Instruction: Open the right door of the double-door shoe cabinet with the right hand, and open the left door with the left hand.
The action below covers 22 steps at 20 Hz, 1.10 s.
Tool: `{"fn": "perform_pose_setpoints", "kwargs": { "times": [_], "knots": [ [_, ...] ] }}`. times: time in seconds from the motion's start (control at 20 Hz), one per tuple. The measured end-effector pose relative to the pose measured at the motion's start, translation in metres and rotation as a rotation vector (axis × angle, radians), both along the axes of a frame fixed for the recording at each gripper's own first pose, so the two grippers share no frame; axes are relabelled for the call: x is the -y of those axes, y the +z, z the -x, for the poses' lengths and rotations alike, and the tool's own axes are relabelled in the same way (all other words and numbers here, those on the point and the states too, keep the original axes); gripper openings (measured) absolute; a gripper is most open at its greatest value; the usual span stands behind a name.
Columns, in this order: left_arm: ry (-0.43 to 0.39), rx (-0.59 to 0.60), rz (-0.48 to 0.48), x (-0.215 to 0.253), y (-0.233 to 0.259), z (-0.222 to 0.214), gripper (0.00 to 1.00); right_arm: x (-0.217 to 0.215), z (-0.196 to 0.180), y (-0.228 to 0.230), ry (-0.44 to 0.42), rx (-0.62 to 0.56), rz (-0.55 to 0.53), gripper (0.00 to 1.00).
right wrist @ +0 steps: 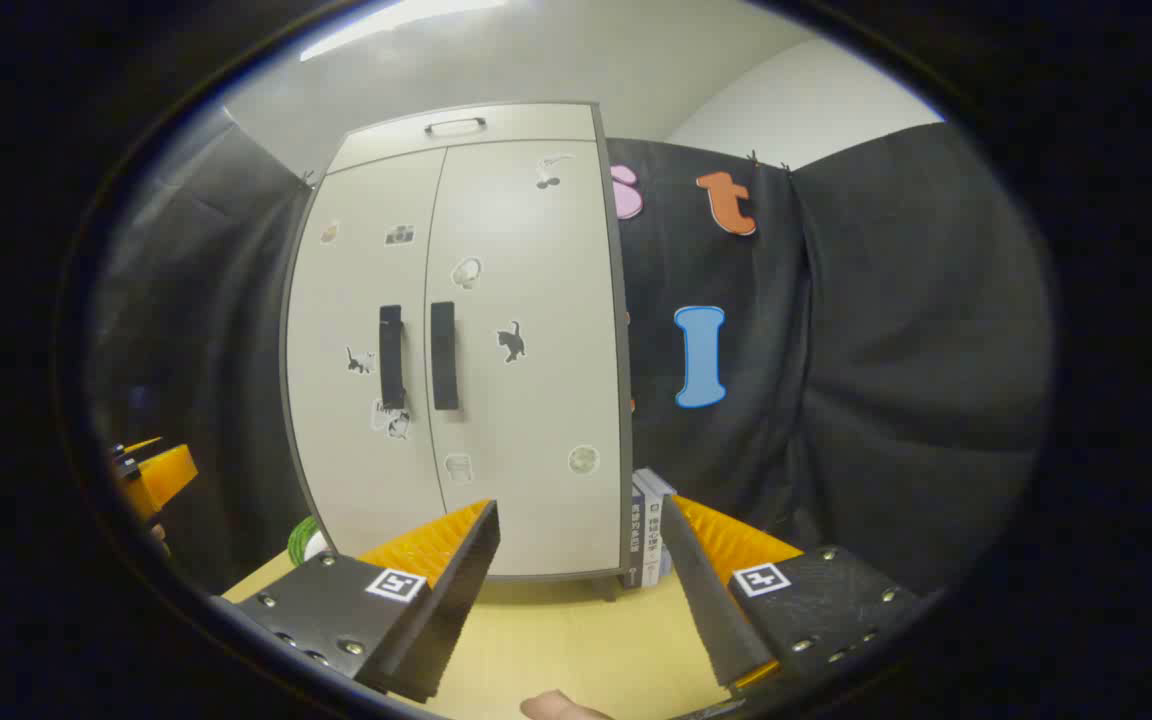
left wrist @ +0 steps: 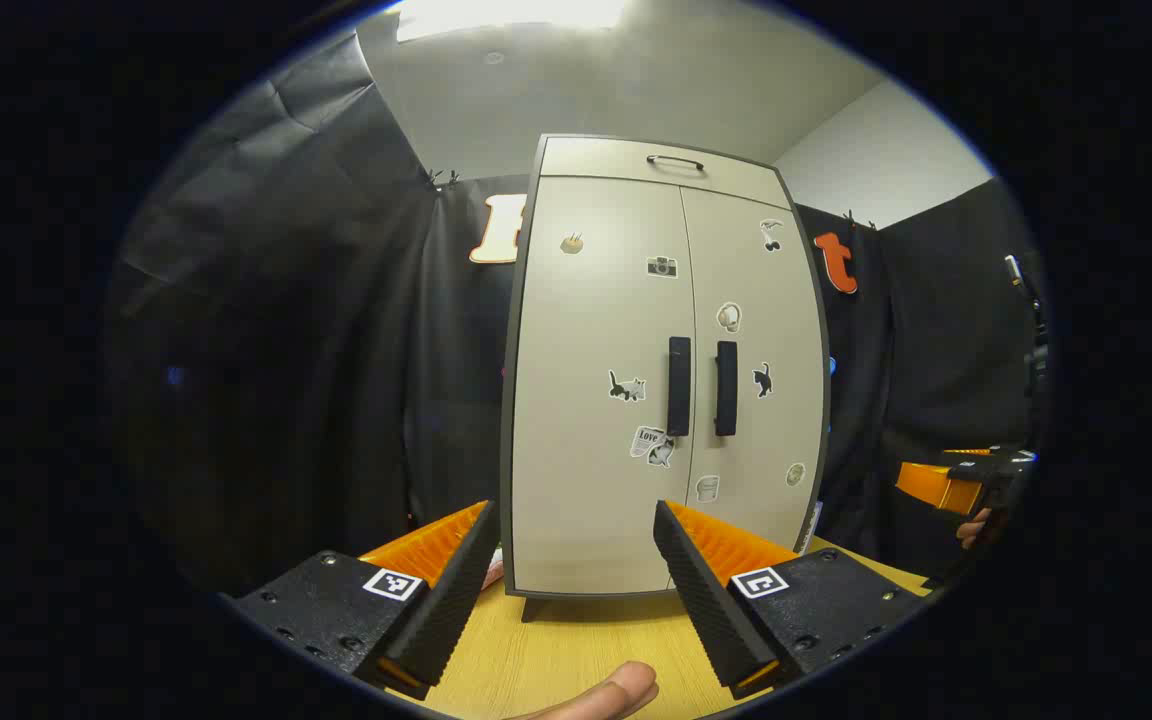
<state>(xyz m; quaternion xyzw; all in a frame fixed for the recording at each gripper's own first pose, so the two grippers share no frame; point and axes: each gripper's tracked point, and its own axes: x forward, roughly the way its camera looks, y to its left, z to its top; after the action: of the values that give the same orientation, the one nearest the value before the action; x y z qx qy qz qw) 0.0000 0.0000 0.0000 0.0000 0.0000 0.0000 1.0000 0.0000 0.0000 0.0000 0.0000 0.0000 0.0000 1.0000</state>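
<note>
We hold the left hand-held gripper (left wrist: 571, 590) low over the tabletop (left wrist: 576, 655) with its fingers spread wide, nothing between them. Ahead of it the cabinet (left wrist: 661, 370) stands upright on the tabletop, both doors closed. The left door (left wrist: 596, 380) and the right door (left wrist: 756, 350) meet at a narrow seam, and the two black handles sit just either side of it: the left handle (left wrist: 678, 385) and the right handle (left wrist: 726, 388), both vertical and untouched. Small stickers dot both doors, and a drawer front with a thin pull (left wrist: 675, 161) runs across the top. A fingertip (left wrist: 616, 692) shows at the bottom edge of the left gripper view. Off to the right of that view we see the other gripper's orange body.

In the right gripper view, the right hand-held gripper (right wrist: 581, 585) is likewise spread open and empty, hovering over the tabletop (right wrist: 566, 640) well short of the cabinet (right wrist: 466, 340). Its fingers frame the cabinet's lower right corner. The right handle (right wrist: 443, 355) and left handle (right wrist: 391, 357) lie up and to the left of the gripper. A few books (right wrist: 648, 540) stand just beside the cabinet's right side, and something green and white (right wrist: 306, 543) sits by its lower left corner.
</note>
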Motion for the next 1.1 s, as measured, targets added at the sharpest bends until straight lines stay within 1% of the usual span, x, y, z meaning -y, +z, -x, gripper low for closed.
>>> {"fn": "perform_pose_setpoints", "kwargs": {
  "times": [0.05, 0.15, 0.2, 0.25, 0.35, 0.45, 0.55, 0.6, 0.65, 0.7, 0.75, 1.05, 1.1],
  "knots": [
    [0.002, -0.004, -0.009, -0.002, -0.001, -0.001, 0.96, -0.001, -0.002, 0.000, 0.000, -0.002, 0.007, 0.96],
    [0.005, 0.003, -0.024, -0.001, 0.004, -0.006, 0.97, -0.004, -0.005, -0.002, 0.000, -0.001, 0.020, 0.96],
    [0.002, 0.007, -0.028, 0.000, 0.006, -0.007, 0.97, -0.006, -0.006, -0.004, 0.003, -0.001, 0.025, 0.98],
    [-0.005, 0.010, -0.029, 0.003, 0.006, -0.008, 0.96, -0.009, -0.006, -0.005, 0.007, 0.000, 0.030, 0.98],
    [-0.020, 0.010, -0.022, 0.007, 0.005, -0.008, 0.96, -0.013, -0.009, -0.006, 0.016, -0.001, 0.037, 0.94],
    [-0.026, 0.006, -0.011, 0.008, 0.003, -0.006, 0.96, -0.014, -0.009, -0.010, 0.021, -0.004, 0.042, 0.96],
    [-0.017, 0.005, -0.006, 0.004, 0.003, -0.006, 0.96, -0.015, -0.008, -0.009, 0.024, -0.005, 0.045, 0.96],
    [-0.006, 0.005, -0.007, 0.001, 0.003, -0.006, 0.96, -0.014, -0.008, -0.009, 0.024, -0.004, 0.046, 0.94],
    [0.007, 0.006, -0.009, -0.002, 0.004, -0.007, 0.96, -0.014, -0.007, -0.009, 0.024, -0.003, 0.045, 0.96],
    [0.018, 0.002, -0.012, -0.004, 0.003, -0.007, 0.96, -0.013, -0.007, -0.009, 0.025, -0.003, 0.044, 0.94],
    [0.024, -0.002, -0.015, -0.005, 0.002, -0.006, 0.96, -0.012, -0.007, -0.010, 0.026, -0.001, 0.042, 0.96],
    [-0.005, -0.017, -0.004, 0.003, -0.003, -0.004, 0.96, -0.008, -0.010, -0.008, 0.027, 0.002, 0.033, 0.96],
    [-0.010, -0.015, -0.002, 0.003, -0.003, -0.003, 0.97, -0.009, -0.013, -0.009, 0.032, 0.005, 0.029, 0.94]
  ]
}}
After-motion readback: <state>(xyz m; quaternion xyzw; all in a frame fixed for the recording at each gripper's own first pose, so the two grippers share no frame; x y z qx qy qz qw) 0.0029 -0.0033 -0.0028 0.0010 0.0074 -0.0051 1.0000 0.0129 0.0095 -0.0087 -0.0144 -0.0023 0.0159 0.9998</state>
